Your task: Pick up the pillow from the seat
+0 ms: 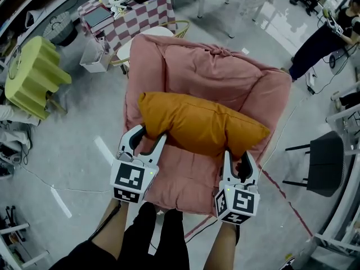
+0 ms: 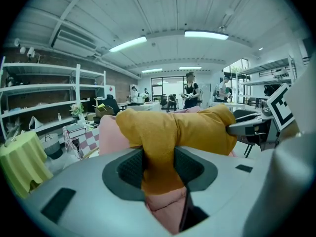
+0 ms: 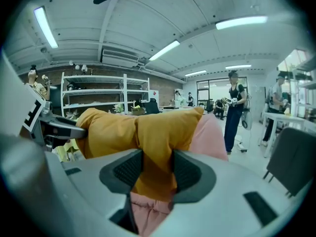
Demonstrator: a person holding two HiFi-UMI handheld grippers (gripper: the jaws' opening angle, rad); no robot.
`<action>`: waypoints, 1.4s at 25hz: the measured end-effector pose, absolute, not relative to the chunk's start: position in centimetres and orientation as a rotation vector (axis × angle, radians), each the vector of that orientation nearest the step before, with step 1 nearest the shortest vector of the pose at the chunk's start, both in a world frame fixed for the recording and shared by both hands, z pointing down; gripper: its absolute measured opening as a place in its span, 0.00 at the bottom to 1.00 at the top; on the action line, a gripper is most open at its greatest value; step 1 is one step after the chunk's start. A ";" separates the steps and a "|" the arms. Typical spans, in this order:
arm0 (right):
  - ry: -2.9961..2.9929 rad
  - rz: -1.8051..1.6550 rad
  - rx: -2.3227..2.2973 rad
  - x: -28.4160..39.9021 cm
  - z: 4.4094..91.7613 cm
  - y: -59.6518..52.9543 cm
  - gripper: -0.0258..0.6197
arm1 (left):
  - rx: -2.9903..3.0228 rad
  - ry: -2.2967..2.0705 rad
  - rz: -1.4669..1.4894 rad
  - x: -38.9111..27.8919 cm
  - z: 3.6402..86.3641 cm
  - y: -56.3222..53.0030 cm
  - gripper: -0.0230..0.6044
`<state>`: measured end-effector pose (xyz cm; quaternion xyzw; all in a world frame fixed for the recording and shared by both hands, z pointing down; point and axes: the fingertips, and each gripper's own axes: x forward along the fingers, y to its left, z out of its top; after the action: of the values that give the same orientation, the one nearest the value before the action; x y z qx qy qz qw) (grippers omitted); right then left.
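Pinches the orange pillow (image 1: 199,122) at its near edge, held across the pink seat (image 1: 185,187); clamps bunched fabric near the pillow's left end with the left gripper (image 1: 151,137), pads pressed on both sides of the fold; clamps the right end likewise with the right gripper (image 1: 236,157); bears black-and-white square markers on both cubes; reaches forward with both forearms side by side, grippers tilted slightly downward.

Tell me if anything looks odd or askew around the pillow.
Nothing spilled or damaged. The orange pillow hangs slanted over the pink seat, its fabric bunched where the left claw and right claw pinch its ends.
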<state>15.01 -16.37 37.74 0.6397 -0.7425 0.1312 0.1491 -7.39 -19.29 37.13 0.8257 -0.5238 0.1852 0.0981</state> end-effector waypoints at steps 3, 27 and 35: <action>-2.140 0.364 1.845 14.8 36.0 -16.0 0.35 | 2.448 -1.557 0.537 -7.6 35.4 -18.8 0.32; -2.207 0.208 1.938 14.1 22.2 -13.7 0.35 | 2.575 -1.635 0.406 -8.3 21.4 -16.8 0.32; -2.217 0.154 1.948 13.8 18.4 -12.1 0.35 | 2.594 -1.651 0.349 -8.6 18.0 -15.2 0.32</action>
<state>13.81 -12.07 18.44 0.6562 -0.7470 0.0518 0.0930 -8.59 -15.24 17.96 0.8379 -0.5335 0.1128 0.0235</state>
